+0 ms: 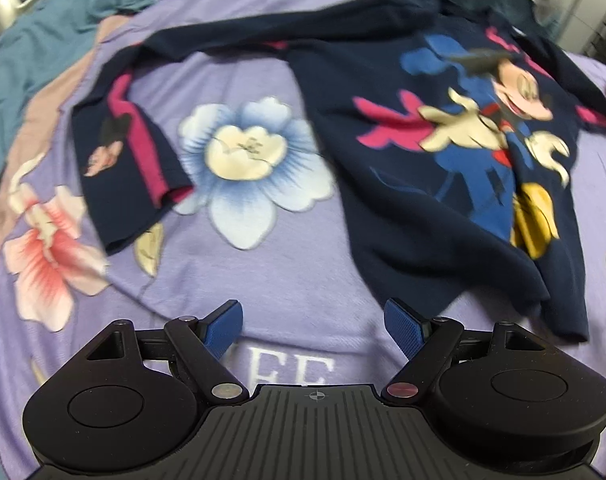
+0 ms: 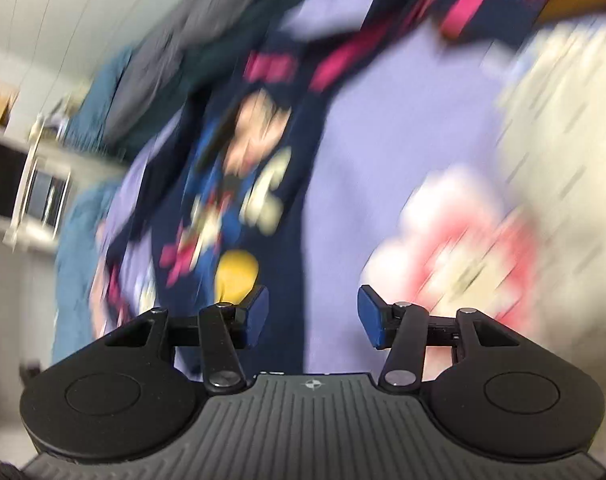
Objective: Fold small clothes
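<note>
Jaws: left gripper [image 1: 314, 326] wide open, nothing in it; right gripper [image 2: 313, 317] apart too, empty
Shirt: navy cartoon-mouse top [image 1: 455, 152] spread flat on the bedspread, 1 sleeve [image 1: 131, 152] flung out sideways
Underneath: lilac floral bedspread [image 1: 263, 272]
Right view: really blurry

A navy shirt [image 1: 415, 184] is lying spread, print side up, on a lilac flowered blanket [image 1: 263, 280]. Its front is showing a cartoon mouse in blue, with pink, cream and yellow patches. One long sleeve [image 1: 135, 148], navy with a pink stripe and a small cartoon figure near the cuff, is arching away from the body and curving down to the side. The hem is lying rumpled. The right wrist view is showing the shirt [image 2: 239, 184] heavily blurred.
</note>
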Tool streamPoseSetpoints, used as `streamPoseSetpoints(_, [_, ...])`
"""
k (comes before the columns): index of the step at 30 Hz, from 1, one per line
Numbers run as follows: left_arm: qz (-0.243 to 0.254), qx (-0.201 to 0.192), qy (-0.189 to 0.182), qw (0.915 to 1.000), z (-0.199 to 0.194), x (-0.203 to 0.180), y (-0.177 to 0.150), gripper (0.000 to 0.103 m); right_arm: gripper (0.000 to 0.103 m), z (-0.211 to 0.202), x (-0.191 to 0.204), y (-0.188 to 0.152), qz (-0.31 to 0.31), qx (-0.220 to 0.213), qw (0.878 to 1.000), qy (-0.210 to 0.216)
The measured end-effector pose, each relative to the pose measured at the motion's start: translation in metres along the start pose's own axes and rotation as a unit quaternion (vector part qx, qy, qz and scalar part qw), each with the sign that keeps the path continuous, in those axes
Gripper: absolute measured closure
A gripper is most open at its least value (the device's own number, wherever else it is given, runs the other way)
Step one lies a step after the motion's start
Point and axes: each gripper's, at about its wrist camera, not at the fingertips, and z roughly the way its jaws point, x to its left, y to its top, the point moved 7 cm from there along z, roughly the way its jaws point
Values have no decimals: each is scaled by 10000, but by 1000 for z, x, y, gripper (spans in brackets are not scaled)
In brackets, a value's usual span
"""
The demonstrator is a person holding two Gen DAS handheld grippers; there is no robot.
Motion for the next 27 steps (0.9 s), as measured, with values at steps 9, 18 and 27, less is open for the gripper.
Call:
streamPoseSetpoints(9, [245,9,-279,9993,18,-27,3,0,54,57,35,-32,-139,863,9961,123])
streamPoseSetpoints(18, [196,-157,-544,9982,36,-53,14,0,55,86,33,-36,25,1011,9948,109])
streamPoseSetpoints(27, [163,-171,-772,9967,31,-60,26,57,84,97,27,-30,522,934,9941,184])
